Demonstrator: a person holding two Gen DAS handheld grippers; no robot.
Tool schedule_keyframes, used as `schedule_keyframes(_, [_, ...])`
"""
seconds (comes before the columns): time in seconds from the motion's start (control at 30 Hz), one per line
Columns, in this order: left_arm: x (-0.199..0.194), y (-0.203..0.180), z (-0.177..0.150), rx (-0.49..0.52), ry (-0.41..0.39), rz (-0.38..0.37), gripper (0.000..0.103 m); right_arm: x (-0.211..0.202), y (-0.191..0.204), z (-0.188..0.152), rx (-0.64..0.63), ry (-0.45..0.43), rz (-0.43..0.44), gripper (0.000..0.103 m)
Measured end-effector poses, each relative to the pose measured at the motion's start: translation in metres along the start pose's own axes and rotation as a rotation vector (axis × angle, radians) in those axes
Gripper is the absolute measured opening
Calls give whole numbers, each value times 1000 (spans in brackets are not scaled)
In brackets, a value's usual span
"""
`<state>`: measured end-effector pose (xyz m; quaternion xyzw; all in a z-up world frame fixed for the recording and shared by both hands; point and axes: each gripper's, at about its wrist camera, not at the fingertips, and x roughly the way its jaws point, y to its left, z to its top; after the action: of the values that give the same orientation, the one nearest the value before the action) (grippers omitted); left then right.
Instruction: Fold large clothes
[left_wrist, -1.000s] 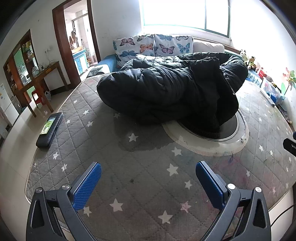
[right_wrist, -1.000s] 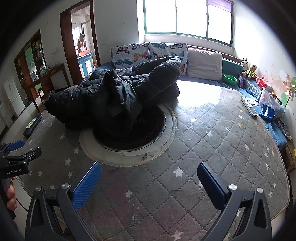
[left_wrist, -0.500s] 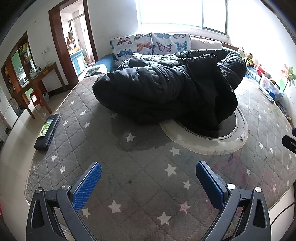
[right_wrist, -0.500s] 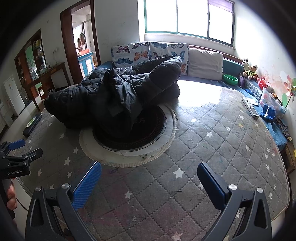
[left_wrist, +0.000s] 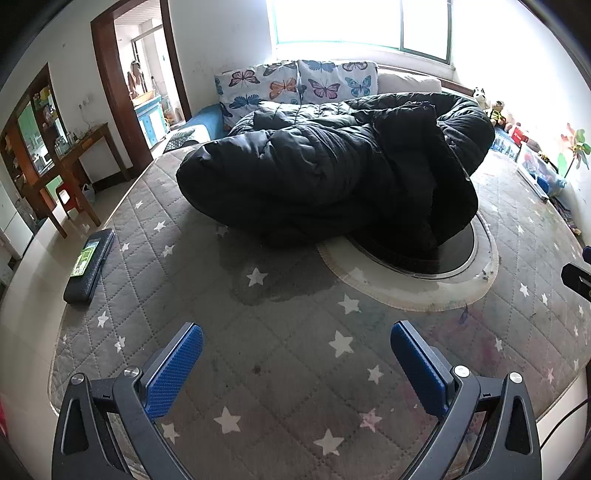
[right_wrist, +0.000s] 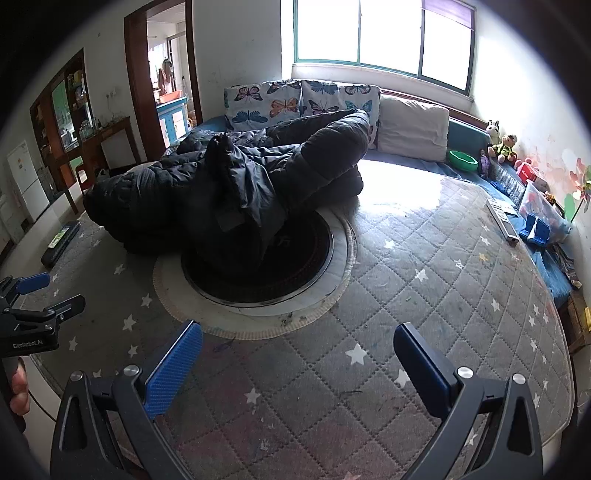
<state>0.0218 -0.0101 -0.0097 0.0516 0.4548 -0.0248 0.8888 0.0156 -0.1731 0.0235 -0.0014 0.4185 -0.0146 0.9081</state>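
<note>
On quilted table cover: one black puffer coat, bunched, partly over the round black hotplate.
Two grippers, left gripper and right gripper, both spread wide, empty, short of coat. Right view alone shows green bowl, remote; left alone, dark case.

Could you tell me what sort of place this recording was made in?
Probably a lived-in home living room: butterfly cushions under a window, soft toys along the wall, and a black puffer coat on a quilted table cover.
</note>
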Motion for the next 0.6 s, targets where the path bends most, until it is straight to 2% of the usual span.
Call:
schedule_keyframes(0.27, [4, 6, 18, 38, -18, 6, 103, 7, 0, 22, -47, -3, 1, 103])
schedule_keyframes(0.4, [5, 15, 38, 60, -28, 4, 103, 15, -4, 42, -69, 6, 4, 103])
schedule_keyframes(0.53, [4, 26, 68, 105, -81, 70, 103, 22, -16, 72, -71, 9, 24, 103])
schedule_keyframes(0.6, [5, 33, 86, 110, -99, 78, 103, 27, -25, 89, -56, 12, 36, 103])
